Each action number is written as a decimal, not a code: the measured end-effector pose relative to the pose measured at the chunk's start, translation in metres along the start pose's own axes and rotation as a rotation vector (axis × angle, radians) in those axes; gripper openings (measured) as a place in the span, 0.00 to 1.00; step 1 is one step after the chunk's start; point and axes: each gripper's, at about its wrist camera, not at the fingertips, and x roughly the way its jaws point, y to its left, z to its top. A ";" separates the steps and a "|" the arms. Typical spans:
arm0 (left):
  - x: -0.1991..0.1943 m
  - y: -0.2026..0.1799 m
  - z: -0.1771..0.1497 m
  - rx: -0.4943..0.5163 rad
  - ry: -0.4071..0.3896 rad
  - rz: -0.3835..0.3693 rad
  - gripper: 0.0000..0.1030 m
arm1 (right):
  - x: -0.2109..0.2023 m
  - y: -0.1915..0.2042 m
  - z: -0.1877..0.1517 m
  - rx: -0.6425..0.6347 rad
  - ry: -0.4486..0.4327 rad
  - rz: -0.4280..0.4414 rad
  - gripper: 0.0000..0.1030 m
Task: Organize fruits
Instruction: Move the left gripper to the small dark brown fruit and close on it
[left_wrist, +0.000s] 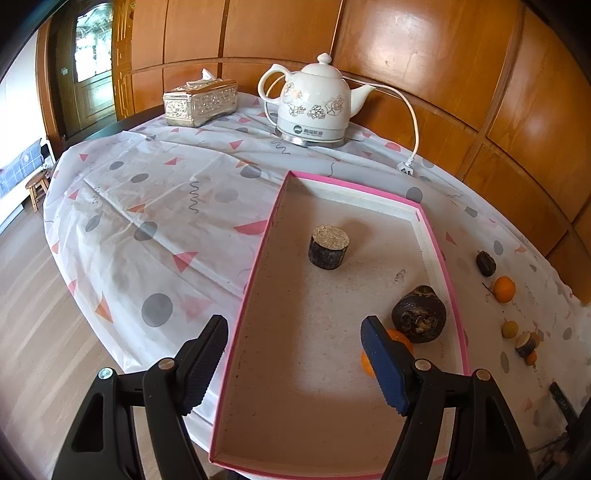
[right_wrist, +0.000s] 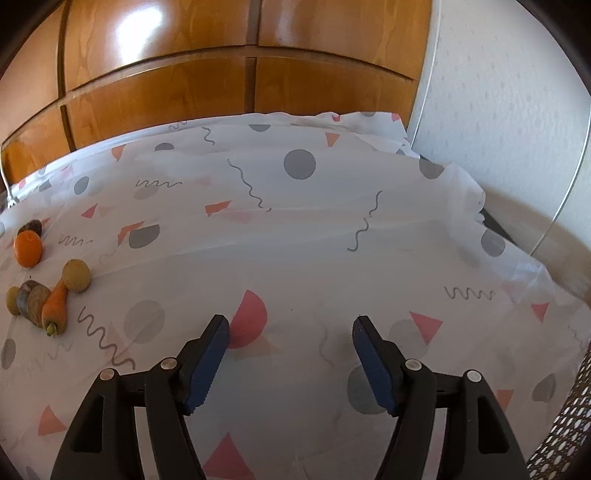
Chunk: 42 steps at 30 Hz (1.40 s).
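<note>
The desk (left_wrist: 155, 192), wearing a white cloth printed with grey dots and pink triangles, is filling most of the room ahead of both hands, and a pink-rimmed tray (left_wrist: 280, 206) is sitting near its front edge with one corner seeming to overhang the near edge. The tray is already holding three pieces: a dark cylinder-shaped chunk (left_wrist: 328, 246) standing toward its far end, a dark round fruit (left_wrist: 418, 314) against its right wall, and an orange (left_wrist: 395, 338) partly hiding behind a jaw. So the sorting looks partly done, by my reckoning less than half. Still waiting on the cloth, well apart from the tray, are a second orange (right_wrist: 27, 249), a dark piece (right_wrist: 31, 226) behind it, a yellow-green ball (right_wrist: 76, 274), a small carrot (right_wrist: 55, 307), a cut stubby piece (right_wrist: 32, 302) touching it, and another small yellowish ball (right_wrist: 12, 300). The left gripper (left_wrist: 295, 345) is hovering over the tray's near half, jaws standing wide and holding nothing. The right gripper (right_wrist: 291, 341) is hanging over bare cloth, jaws wide and empty too, the loose pieces lying off to its left. Open cloth is stretching ahead of it; a white wall is closing in on the right, wood panelling behind.
</note>
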 end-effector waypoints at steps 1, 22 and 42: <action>0.001 -0.001 0.000 0.002 0.001 0.000 0.73 | 0.001 -0.003 0.000 0.016 0.005 0.010 0.73; -0.004 -0.069 0.018 0.157 -0.018 -0.103 0.73 | 0.003 -0.007 -0.001 0.054 0.007 0.024 0.78; 0.074 -0.234 0.048 0.371 0.128 -0.294 0.72 | 0.004 -0.007 -0.001 0.057 0.005 0.027 0.80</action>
